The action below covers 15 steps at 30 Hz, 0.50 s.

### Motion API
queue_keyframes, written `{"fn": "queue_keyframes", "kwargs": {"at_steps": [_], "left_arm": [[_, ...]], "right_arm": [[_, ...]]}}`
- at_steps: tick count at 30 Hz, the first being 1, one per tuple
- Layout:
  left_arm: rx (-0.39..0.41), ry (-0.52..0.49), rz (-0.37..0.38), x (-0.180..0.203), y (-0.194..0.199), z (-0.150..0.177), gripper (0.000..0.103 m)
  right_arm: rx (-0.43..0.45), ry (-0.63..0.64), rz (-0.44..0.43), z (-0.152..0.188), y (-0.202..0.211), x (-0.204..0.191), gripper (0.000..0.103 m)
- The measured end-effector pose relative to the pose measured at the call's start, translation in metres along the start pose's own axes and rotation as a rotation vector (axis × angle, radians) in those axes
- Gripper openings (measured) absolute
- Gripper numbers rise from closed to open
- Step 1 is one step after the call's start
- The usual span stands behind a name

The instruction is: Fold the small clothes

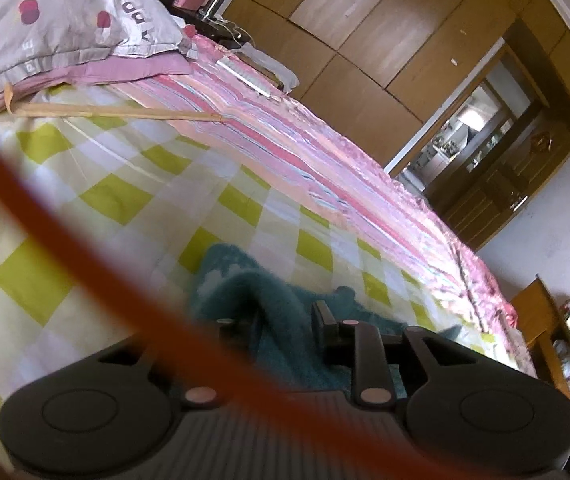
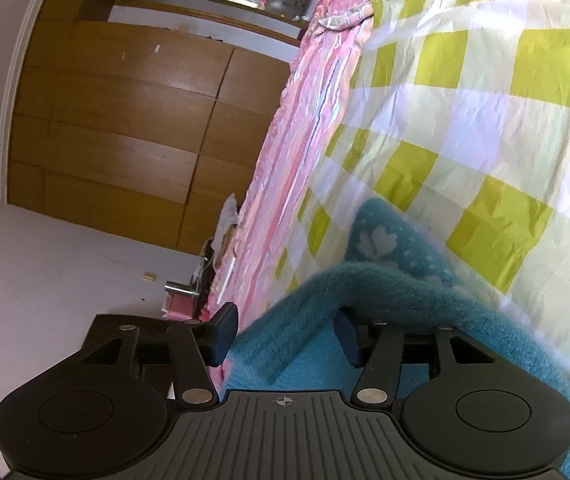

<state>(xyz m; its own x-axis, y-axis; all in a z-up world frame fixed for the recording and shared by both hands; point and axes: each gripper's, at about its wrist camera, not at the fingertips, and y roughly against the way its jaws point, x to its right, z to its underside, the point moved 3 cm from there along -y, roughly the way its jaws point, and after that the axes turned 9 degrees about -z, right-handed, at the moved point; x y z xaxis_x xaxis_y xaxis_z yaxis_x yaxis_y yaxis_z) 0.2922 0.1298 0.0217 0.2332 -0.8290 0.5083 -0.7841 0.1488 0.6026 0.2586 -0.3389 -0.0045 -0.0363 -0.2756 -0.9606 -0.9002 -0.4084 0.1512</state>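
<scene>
**Teal fleece garment between both tongs on the checked bed**

The teal fleece garment (image 1: 245, 280) lies on the bed (image 1: 125, 184), on a sheet of yellow-green, pale and white checks. In the left wrist view it sits at about 6 o'clock, bunched into a raised fold with a pale leaf-like pattern on its upper part.

The left tongs (image 1: 285, 320) stand narrowly parted with a fold of the garment running up between the fingers (image 1: 323, 314); the left finger is mostly hidden behind the fleece and an out-of-focus orange cable (image 1: 85, 248) that sweeps across the lens, so I cannot tell whether the pads press the cloth.

In the right wrist view the garment (image 2: 385, 280) fills the 5 o'clock area, a thick ridge of it draped over the far finger. The right tongs (image 2: 285, 338) are parted at a middling width; the near finger (image 2: 225, 332) stands clear of the cloth, with the fleece lying loosely in the gap.

Beyond the sheet, a pink striped quilt (image 1: 325, 152) runs along the bed's far edge. A grey pillow (image 1: 65, 20) with pink dots lies at 11 o'clock in the left view, a wooden stick (image 1: 117, 111) just below it. Brown wardrobe doors (image 2: 125, 120) stand behind.
</scene>
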Motion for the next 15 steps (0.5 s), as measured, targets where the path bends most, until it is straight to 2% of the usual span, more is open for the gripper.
{"fn": "queue_keyframes", "kwargs": {"at_steps": [5,9,10,13,15], "left_arm": [[-0.011,0.052,0.028,-0.002,0.002,-0.005,0.035],[0.016,0.07,0.044,0.0,0.01,-0.006,0.042],[0.038,0.077,0.038,-0.001,0.013,-0.007,0.047],[0.182,0.084,-0.036,-0.004,0.028,-0.015,0.066],[0.219,0.077,-0.064,-0.005,0.034,-0.021,0.07]], "right_arm": [[-0.004,0.004,-0.014,-0.001,0.0,-0.003,0.057],[0.004,0.038,-0.062,-0.002,0.003,-0.011,0.066],[0.013,0.057,-0.066,-0.003,0.004,-0.014,0.069],[0.02,0.13,-0.049,-0.004,0.006,-0.024,0.071],[0.001,0.185,-0.017,0.0,0.005,-0.028,0.071]]}}
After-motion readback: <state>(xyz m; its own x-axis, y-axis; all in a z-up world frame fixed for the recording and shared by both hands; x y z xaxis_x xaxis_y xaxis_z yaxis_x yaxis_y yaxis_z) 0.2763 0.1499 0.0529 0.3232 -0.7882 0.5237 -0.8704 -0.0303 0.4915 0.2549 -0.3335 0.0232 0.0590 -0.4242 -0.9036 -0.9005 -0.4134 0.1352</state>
